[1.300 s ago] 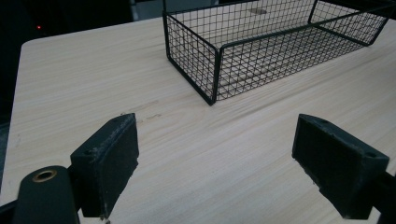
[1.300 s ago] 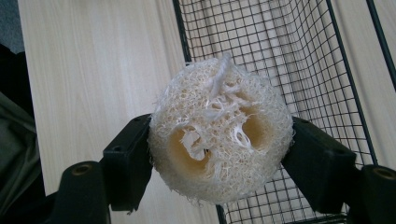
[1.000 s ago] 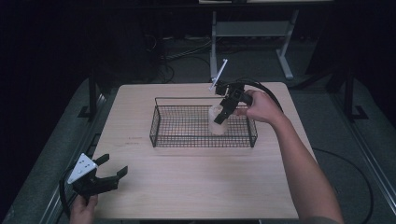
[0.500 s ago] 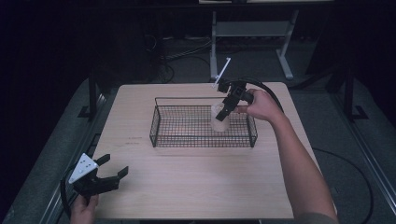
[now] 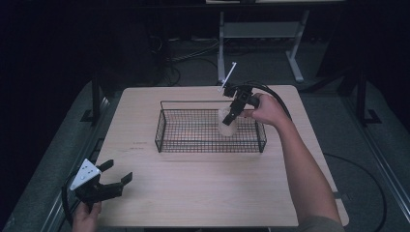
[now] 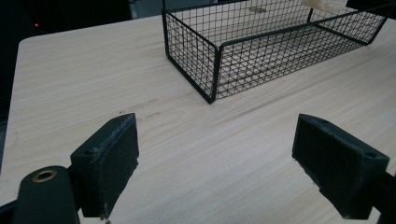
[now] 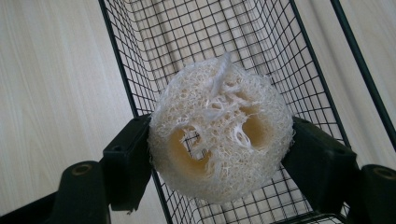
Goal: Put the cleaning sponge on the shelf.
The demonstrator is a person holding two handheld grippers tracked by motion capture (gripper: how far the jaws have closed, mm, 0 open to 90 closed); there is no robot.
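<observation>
**Inspector:** Loofah, pale and fibrous, cut as a round slice [image 7: 219, 130]. Confirm where it sits.

**Assistant:** It is clamped in the right tool [image 7: 219, 135], one black jaw pressing on each side. In the right gripper view its open, holed face is turned toward the camera, with the mesh of the wire basket [image 7: 299, 60] behind it.

**Inspector:** Position against the basket?

**Assistant:** In the high view the loofah [image 5: 227, 123] hangs inside the outline of the black wire basket [image 5: 164, 130], toward its right half and near the far wall. Whether it touches the mesh floor I cannot tell. The right tool [image 5: 233, 112] points down into the basket from the far right, and the person's right hand [image 5: 268, 110] grips it from behind.

**Inspector:** Left side?

**Assistant:** The left tool [image 5: 116, 174] sits at the near left corner of the table [image 5: 203, 188], held by the left hand [image 5: 87, 217], well apart from the basket. Its jaws stand wide apart with nothing between them. In the left gripper view bare wood grain shows between the two pads [image 6: 112, 158], and the basket's near corner [image 6: 212, 70] lies ahead.

**Inspector:** Basket contents otherwise?

**Assistant:** A pale edge of the loofah [image 6: 322, 3] shows at the far end in the left gripper view.

**Inspector:** Table surface?

**Assistant:** Light wood, the basket standing near its middle.
</observation>
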